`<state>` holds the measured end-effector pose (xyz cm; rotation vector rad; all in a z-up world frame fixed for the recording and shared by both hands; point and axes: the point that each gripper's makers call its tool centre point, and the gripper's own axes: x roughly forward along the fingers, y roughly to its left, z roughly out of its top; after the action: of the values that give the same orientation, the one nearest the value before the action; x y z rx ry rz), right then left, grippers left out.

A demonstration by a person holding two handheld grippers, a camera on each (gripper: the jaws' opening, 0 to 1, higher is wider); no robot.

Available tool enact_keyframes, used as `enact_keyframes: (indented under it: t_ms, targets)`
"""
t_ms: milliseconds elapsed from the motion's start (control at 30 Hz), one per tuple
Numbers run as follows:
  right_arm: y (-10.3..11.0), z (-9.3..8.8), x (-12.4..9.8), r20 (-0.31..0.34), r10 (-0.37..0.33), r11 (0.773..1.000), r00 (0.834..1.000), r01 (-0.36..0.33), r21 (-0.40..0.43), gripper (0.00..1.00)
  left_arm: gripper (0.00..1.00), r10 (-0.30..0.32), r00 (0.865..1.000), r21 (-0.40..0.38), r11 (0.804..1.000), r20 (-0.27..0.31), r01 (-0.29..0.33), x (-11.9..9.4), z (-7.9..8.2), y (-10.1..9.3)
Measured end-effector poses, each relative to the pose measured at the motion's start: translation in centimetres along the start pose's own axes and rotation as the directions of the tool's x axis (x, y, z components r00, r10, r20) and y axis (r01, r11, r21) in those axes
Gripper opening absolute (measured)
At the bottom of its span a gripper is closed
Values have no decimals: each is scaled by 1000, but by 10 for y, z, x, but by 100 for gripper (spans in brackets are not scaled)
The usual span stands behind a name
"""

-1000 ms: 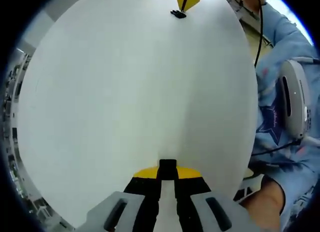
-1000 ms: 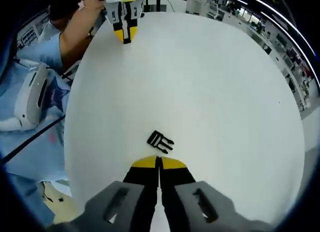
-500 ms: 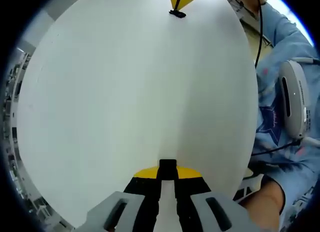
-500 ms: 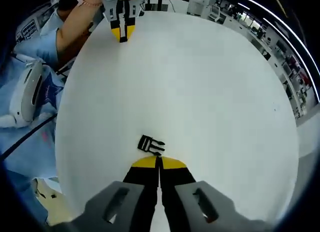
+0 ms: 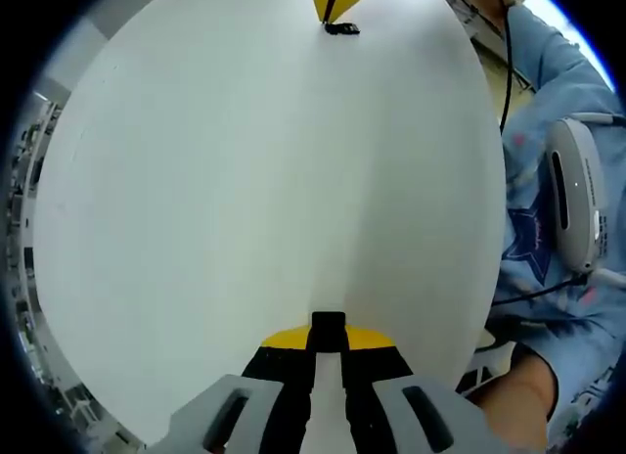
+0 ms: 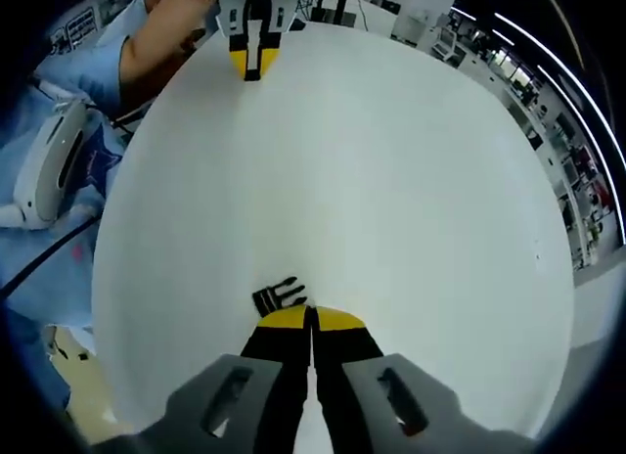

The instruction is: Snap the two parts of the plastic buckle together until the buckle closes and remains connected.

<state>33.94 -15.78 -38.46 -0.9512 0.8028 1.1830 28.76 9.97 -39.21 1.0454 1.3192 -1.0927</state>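
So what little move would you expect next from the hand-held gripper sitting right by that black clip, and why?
Probably the right hand-held gripper should open its jaws and shift slightly left over the pronged buckle piece. Its jaws are pressed shut and hold nothing, and the piece lies loose on the white table just beside the tips. The left hand-held gripper already seems to grip a black part, likely the mate.

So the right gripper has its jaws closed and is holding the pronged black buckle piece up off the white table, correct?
Not quite. The right gripper does have its jaws closed, but it holds nothing: the pronged buckle piece lies flat on the white table, just left of the jaw tips. The right gripper view shows this.
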Motion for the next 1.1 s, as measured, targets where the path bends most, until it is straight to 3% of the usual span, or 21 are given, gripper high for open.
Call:
enact_keyframes:
  t_ms: [400, 700, 767, 933, 1100]
  targets:
    - [5, 14, 5, -10, 23, 995, 1000, -23, -97, 0, 9, 1, 1000, 4, 1000, -6, -1, 0, 0, 1]
    - [9, 20, 7, -26, 40, 971, 999, -45, -235, 0, 9, 4, 1000, 4, 1000, -4, -4, -1, 0, 1]
    - [5, 22, 7, -23, 31, 976, 999, -35, -214, 2, 9, 4, 1000, 4, 1000, -1, -4, -1, 0, 1]
    - [-16, 18, -1, 9, -64, 987, 998, 65, -147, 2, 9, 0, 1000, 5, 1000, 1, 0, -1, 0, 1]
    - [-6, 17, -11, 65, -42, 995, 997, 47, -84, 5, 9, -3, 1000, 7, 1000, 3, 3, -1, 0, 0]
